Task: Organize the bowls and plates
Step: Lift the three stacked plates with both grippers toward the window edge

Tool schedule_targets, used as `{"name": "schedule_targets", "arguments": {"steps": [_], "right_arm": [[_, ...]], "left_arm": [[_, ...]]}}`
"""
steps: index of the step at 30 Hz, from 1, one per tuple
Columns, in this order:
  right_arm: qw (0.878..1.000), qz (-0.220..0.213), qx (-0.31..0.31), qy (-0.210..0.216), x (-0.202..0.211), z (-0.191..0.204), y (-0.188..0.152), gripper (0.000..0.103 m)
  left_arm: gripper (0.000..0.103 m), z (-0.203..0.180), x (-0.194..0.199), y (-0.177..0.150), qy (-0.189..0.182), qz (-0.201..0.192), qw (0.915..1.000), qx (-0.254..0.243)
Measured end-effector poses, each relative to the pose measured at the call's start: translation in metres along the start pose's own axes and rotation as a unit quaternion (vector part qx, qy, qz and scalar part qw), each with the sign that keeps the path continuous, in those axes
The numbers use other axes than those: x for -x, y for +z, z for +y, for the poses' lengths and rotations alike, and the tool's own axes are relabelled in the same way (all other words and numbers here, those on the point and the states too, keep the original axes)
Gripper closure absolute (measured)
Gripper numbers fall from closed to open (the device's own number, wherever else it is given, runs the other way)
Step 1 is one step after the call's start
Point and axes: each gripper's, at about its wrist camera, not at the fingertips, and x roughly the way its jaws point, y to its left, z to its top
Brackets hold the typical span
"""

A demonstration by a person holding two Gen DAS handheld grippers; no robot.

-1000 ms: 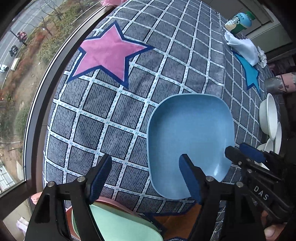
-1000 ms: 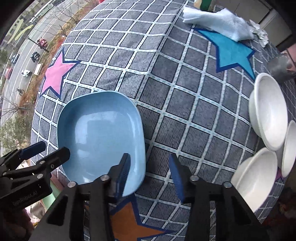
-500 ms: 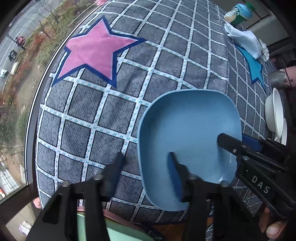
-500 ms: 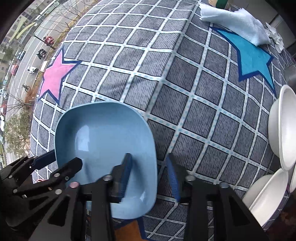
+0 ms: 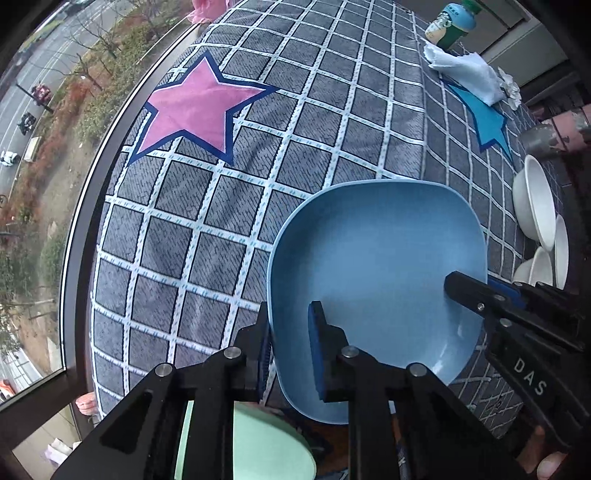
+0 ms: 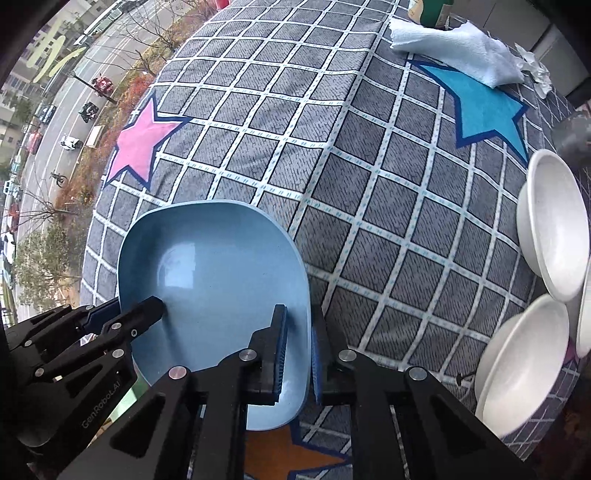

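A light blue squarish plate [image 5: 376, 266] lies on the checked tablecloth; it also shows in the right wrist view [image 6: 214, 280]. My left gripper [image 5: 290, 350] is shut on the plate's left rim, one finger inside and one outside. My right gripper [image 6: 297, 350] is shut on the plate's right rim in the same way. The right gripper also shows in the left wrist view [image 5: 480, 295], and the left gripper in the right wrist view [image 6: 125, 314]. Three white bowls [image 6: 554, 229] sit at the right. A pale green plate [image 5: 258, 446] lies below my left gripper.
A white cloth [image 6: 461, 55] and a bottle [image 5: 448, 22] lie at the far side of the tablecloth [image 6: 332, 129]. A grey cup [image 5: 543, 136] stands behind the bowls. The table's left edge runs along a window.
Both grippers moved forward and closed from open onto opposite rims of the blue plate.
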Motion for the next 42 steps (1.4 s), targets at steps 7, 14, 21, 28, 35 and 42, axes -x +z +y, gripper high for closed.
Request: {"name": "schedule_targets", "arguments": {"steps": [7,14,21,28,35,42], "right_arm": [[1.000,-0.010,0.009,0.000,0.028,0.002,-0.028,0.090],[0.999,-0.012,0.038,0.004,0.057,0.030,-0.058,0.090],[0.994,0.009,0.105,0.005,0.066,0.067,-0.093,0.090],[0.982,0.008,0.189,0.000,0.074,0.108,-0.119,0.089],[0.978,0.012,0.206,0.000,0.073,0.122,-0.132,0.089],[0.980,0.017,0.200,-0.001,0.071,0.133,-0.146,0.089]], "left_arm": [[0.082,-0.013,0.031,-0.038,0.003,-0.013,0.9999,-0.001],[0.082,-0.006,0.057,-0.085,0.005,-0.017,0.9997,0.014],[0.082,0.020,0.066,-0.123,0.018,-0.016,0.9987,0.044],[0.082,0.045,0.066,-0.157,0.031,-0.010,0.9958,0.085],[0.082,0.054,0.066,-0.171,0.036,-0.006,0.9957,0.085],[0.082,0.063,0.060,-0.182,0.036,0.007,0.9965,0.076]]}}
